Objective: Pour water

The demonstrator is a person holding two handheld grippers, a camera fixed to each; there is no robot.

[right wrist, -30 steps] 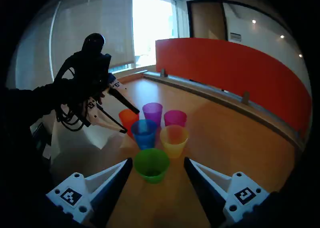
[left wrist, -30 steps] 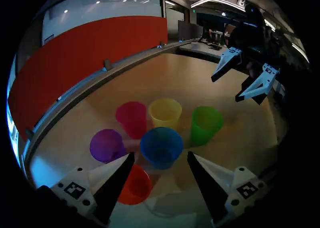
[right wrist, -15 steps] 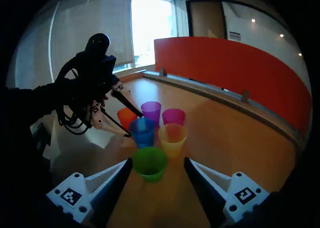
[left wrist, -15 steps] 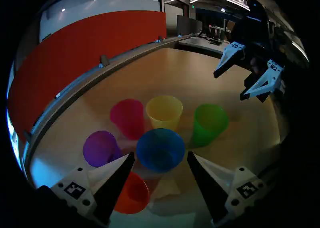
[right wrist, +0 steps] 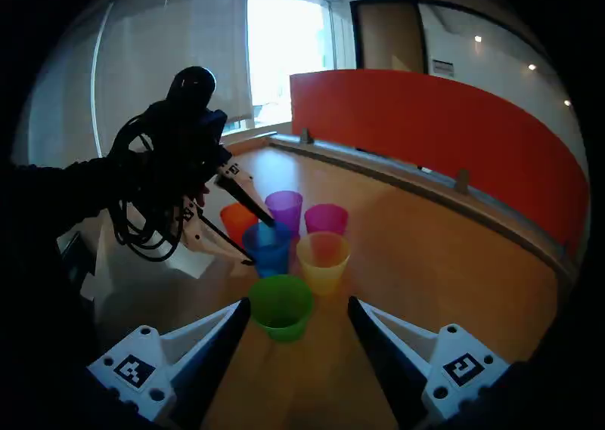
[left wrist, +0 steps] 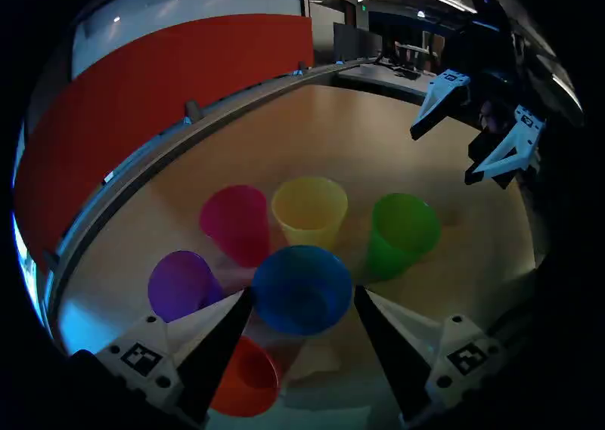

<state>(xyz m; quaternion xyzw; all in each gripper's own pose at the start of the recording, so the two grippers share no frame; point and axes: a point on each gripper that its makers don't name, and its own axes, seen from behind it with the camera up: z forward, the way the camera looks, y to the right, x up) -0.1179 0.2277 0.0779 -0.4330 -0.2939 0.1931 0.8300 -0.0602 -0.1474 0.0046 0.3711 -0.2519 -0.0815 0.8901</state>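
Note:
Six plastic cups stand clustered on the wooden table (left wrist: 355,139). In the left gripper view they are blue (left wrist: 302,275), pink (left wrist: 236,222), yellow (left wrist: 310,209), green (left wrist: 402,233), purple (left wrist: 180,285) and orange (left wrist: 246,381). My left gripper (left wrist: 302,294) is open, its fingertips on either side of the blue cup's rim. The right gripper view shows the left gripper (right wrist: 261,242) reaching around the blue cup (right wrist: 266,249). My right gripper (right wrist: 297,303) is open just behind the green cup (right wrist: 281,305), and it hangs above the table (left wrist: 442,158) in the left gripper view.
An orange partition (right wrist: 454,135) and a rail (left wrist: 189,131) run along the table's far edge. A white sheet (right wrist: 144,267) lies under the orange cup's side. A hand with dark cables (right wrist: 144,196) holds the left gripper. Bare tabletop (right wrist: 454,279) stretches right of the cups.
My left gripper has moved forward, so the blue cup now sits between its fingertips. My right gripper has crept slightly closer to the green cup. Both stay open.

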